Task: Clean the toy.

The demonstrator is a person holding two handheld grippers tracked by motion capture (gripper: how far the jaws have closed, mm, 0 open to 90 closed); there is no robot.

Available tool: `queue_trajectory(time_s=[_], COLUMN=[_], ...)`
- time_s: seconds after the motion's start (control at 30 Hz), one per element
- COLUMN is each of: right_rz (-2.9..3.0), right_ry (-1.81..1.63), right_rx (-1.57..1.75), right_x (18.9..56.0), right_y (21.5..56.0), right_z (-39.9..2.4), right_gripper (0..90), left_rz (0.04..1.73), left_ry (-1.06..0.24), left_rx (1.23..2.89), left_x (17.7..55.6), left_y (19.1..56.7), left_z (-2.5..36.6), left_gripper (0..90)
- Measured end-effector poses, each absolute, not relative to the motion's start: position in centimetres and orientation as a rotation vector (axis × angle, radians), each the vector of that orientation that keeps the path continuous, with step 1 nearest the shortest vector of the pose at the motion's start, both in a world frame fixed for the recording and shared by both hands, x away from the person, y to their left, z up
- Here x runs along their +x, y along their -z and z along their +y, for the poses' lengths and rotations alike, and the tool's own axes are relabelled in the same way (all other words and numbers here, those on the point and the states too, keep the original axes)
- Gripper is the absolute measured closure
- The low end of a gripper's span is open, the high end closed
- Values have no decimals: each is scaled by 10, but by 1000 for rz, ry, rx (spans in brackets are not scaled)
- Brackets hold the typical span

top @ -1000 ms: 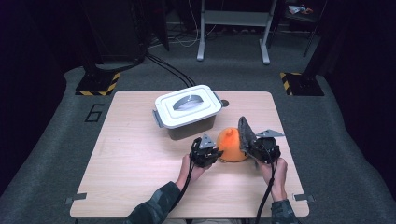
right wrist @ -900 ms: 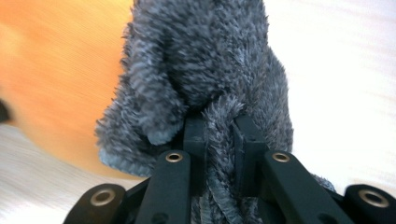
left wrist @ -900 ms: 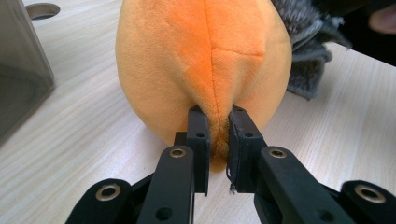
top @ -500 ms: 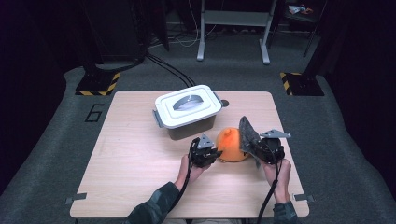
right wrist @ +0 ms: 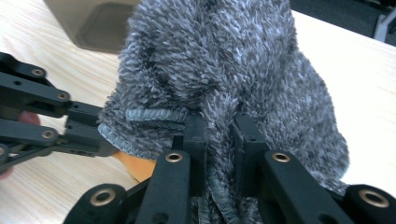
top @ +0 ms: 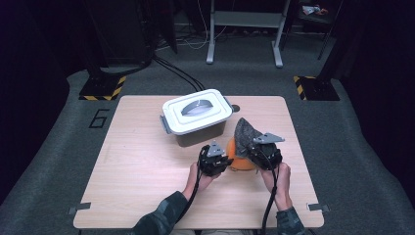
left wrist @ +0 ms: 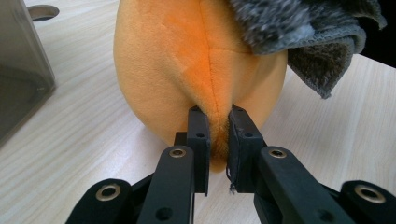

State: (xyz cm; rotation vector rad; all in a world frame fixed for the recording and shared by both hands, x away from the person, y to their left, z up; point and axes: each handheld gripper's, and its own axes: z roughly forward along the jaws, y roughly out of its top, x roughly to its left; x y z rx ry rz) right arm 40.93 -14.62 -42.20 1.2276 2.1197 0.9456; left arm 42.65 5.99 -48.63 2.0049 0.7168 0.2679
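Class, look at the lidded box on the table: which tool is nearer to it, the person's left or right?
Left. The left tool sits just in front of the box, pinching the orange toy; the right tool, gripping the grey cloth, is farther off.

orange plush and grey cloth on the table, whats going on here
A person works two handheld grippers at a wooden table. The left gripper is shut on a pinch of the orange plush, holding it on the table. The right gripper is shut on the grey cloth, which is draped against the top of the plush. A lidded white box sits just behind them.
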Motion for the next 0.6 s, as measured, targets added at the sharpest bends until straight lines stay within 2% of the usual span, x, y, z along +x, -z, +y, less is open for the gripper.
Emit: queue_trajectory(time_s=[0.6], right_rz=[2078], right_ry=[-866], right_rx=[1452], right_x=[425], right_y=[455], right_z=[-192], right_gripper=[783], left_rz=[728], left_ry=[-268], left_rx=[2002], left_x=[428], left_y=[488], left_z=[62], left_gripper=[810])
